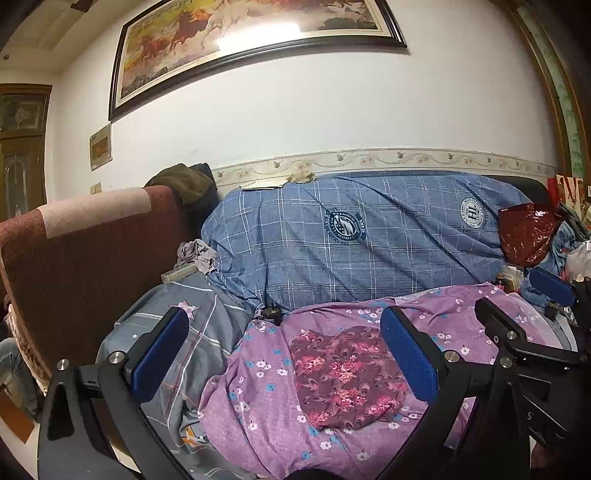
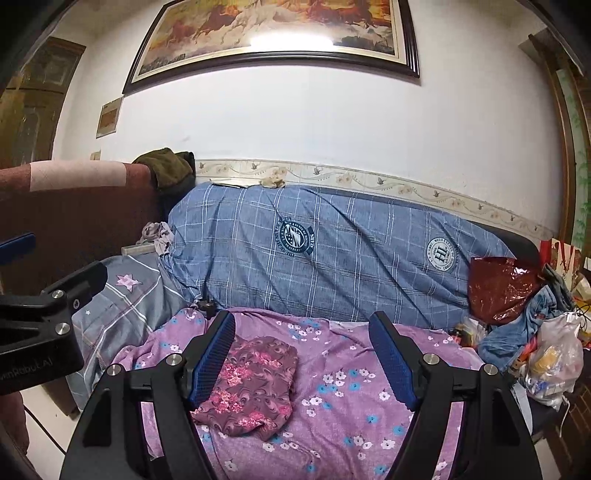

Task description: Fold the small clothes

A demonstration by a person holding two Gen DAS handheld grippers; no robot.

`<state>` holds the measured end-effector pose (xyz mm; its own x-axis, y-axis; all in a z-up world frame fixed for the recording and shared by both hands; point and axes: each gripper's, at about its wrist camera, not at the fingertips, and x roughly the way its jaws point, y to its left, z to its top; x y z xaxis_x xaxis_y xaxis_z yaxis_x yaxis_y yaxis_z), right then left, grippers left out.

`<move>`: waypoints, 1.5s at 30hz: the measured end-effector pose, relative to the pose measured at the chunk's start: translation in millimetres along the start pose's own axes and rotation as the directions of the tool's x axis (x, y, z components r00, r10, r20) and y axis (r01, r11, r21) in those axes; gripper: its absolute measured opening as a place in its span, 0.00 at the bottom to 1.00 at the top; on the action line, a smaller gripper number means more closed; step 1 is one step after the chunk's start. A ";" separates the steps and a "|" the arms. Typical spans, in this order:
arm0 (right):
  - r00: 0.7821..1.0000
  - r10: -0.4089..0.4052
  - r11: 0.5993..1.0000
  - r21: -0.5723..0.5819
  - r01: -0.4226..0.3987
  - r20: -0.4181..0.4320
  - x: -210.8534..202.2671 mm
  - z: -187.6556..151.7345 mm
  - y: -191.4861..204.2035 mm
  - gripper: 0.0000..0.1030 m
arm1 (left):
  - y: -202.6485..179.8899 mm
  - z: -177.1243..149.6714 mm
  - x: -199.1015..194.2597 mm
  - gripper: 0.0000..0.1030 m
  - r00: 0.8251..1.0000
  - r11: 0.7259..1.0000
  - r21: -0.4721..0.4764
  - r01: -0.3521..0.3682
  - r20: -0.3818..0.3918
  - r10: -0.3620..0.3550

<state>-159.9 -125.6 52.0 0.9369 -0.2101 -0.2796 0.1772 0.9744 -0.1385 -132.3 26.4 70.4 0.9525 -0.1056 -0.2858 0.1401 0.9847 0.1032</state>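
I have both tongs raised above the bed, and neither touches any cloth. My left tongs [image 1: 284,354] stand wide apart, blue pads facing each other, with nothing between them but air; through the gap I see the small maroon garment [image 1: 347,380] with pink flowers, bunched in a rough heap on the purple flowered sheet [image 1: 258,424]. My right tongs [image 2: 303,362] are spread apart too and hold nothing. In the right wrist view the garment [image 2: 251,387] lies just beside the left-hand pad [image 2: 212,360], partly hidden behind it, so it sits toward the left of that opening rather than in the middle. The right tongs show at the right edge of the left view, and the left tongs at the left edge of the right view, so the two tools are side by side over the sheet. Behind the sheet a blue checked quilt [image 1: 351,236] with round badges runs along the wall. A grey striped cover [image 1: 192,332] with a star lies to the left of the sheet, and a dark red shiny bag [image 2: 498,288] sits at the right among other clutter. A framed horse painting [image 2: 273,33] hangs above.
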 end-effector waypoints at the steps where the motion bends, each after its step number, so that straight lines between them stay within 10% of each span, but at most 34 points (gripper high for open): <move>1: 1.000 0.000 1.000 0.001 0.000 0.003 -2.0 -0.3 0.3 0.75 | -0.9 0.1 -1.3 1.00 1.000 1.000 0.002 0.001 0.002 -0.001; 45: 0.998 -0.048 0.997 0.057 0.050 -0.040 25.1 -15.3 3.9 0.84 | 13.5 -22.7 29.0 1.00 0.995 0.998 -0.009 0.062 -0.073 -0.063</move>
<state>-140.3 -128.2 29.8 0.9147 -0.2591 -0.3101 0.2405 0.9657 -0.0977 -108.9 39.8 41.9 0.9195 -0.1570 -0.3603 0.1969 0.9774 0.0767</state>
